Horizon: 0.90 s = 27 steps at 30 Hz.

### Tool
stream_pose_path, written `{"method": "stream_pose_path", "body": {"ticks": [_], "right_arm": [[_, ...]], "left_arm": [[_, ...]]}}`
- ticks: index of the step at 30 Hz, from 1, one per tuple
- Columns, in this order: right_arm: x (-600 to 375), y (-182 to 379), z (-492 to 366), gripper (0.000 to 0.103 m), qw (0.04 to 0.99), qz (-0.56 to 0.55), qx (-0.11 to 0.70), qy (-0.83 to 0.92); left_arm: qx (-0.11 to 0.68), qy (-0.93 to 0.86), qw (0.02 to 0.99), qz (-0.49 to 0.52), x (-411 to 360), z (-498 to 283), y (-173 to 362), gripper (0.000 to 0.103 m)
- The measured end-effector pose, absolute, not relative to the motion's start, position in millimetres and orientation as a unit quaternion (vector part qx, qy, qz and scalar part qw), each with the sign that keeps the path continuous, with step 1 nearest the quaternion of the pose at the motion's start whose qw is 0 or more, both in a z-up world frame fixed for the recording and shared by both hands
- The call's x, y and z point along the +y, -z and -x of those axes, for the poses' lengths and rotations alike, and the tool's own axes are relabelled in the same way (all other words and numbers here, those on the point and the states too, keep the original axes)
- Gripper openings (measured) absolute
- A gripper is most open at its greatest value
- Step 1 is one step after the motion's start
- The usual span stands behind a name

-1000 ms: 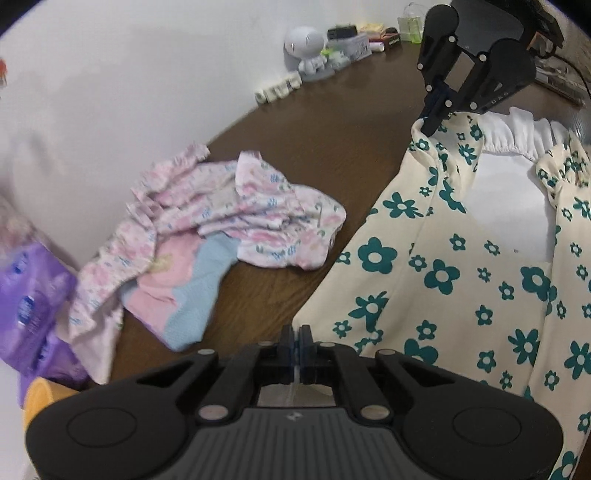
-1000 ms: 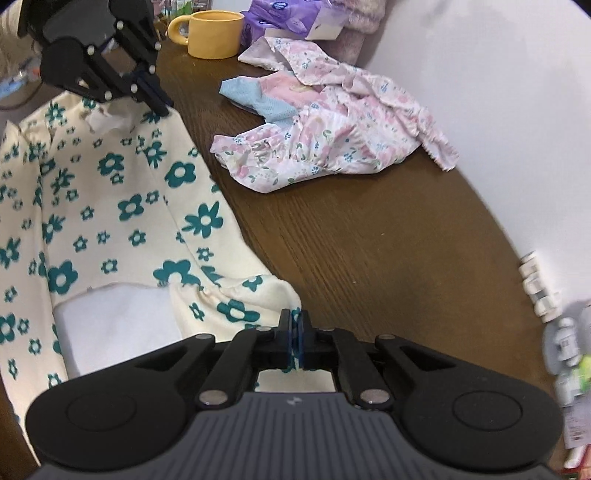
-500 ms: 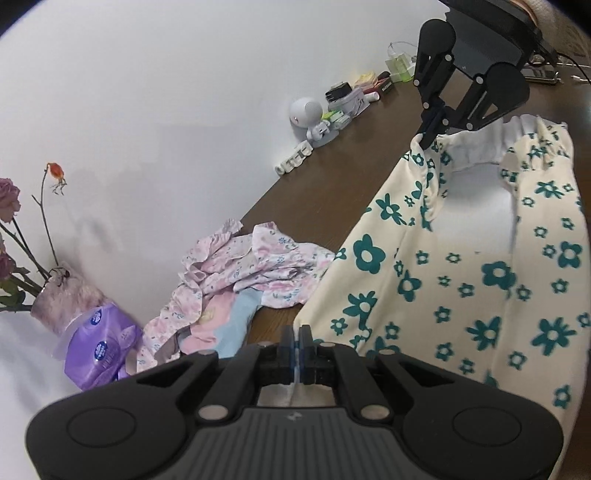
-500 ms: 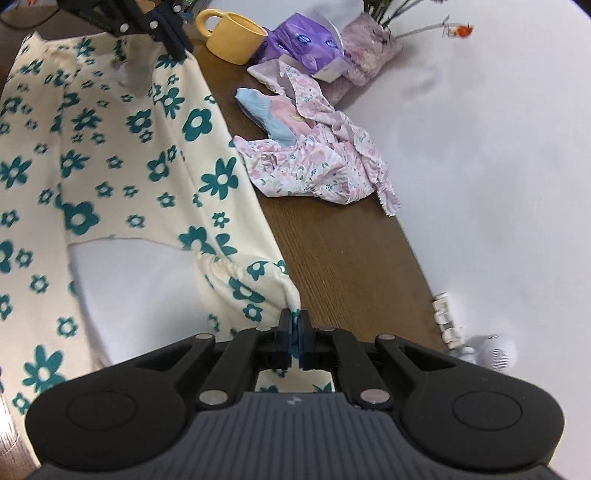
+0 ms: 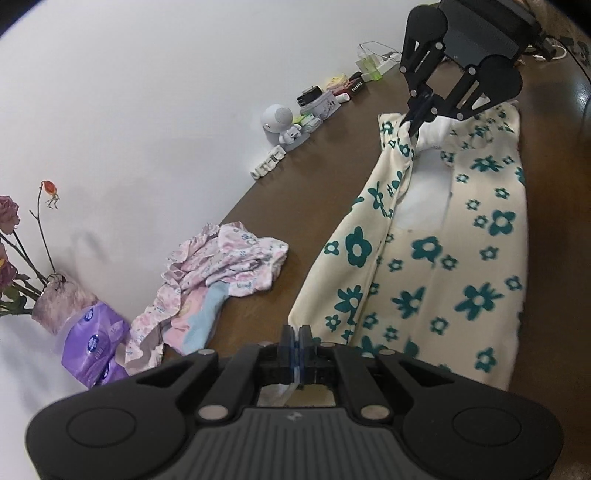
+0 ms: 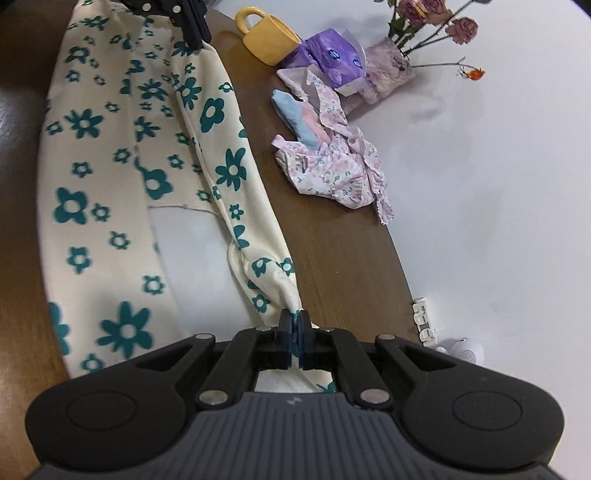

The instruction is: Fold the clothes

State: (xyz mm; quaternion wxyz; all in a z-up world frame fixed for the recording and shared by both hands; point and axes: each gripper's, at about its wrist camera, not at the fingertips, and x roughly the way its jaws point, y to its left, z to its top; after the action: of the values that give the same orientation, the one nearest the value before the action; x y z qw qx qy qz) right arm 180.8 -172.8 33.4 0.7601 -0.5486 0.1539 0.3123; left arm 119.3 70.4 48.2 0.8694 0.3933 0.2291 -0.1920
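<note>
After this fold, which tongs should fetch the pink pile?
Left, probably: the pink pile lies just beside the left tongs; the right tongs grip the floral garment farther off.

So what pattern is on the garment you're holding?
Teal flowers on cream garment, clearest in the right wrist view.

A yellow mug stands on the brown table near a purple tissue pack. Just beside the pack is a fuzzy pink vase with dried roses. Further along the white wall stand a small white robot figure and some small boxes.
</note>
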Motion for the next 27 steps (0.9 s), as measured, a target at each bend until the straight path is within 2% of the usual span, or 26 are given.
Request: {"method": "stream_pose_path", "body": {"ticks": [13,21,27], "right_arm": [[-168.0,-14.0,-132.4,0.002,0.735,0.6,0.115,-0.295],[-169.1,-1.7,-119.6,0.002,0.735,0.602,0.12,-0.288],[-170.3,5.3,-113.8,0.002,0.734,0.606,0.124,-0.281]], "left_arm": [[0.235,0.196,0.853,-0.421,63.0,-90.2,-24.9,0.001],[0.24,0.194,0.844,-0.439,58.0,-82.1,-13.0,0.002],[0.239,0.184,0.842,-0.448,52.9,-83.2,-13.1,0.007]]}}
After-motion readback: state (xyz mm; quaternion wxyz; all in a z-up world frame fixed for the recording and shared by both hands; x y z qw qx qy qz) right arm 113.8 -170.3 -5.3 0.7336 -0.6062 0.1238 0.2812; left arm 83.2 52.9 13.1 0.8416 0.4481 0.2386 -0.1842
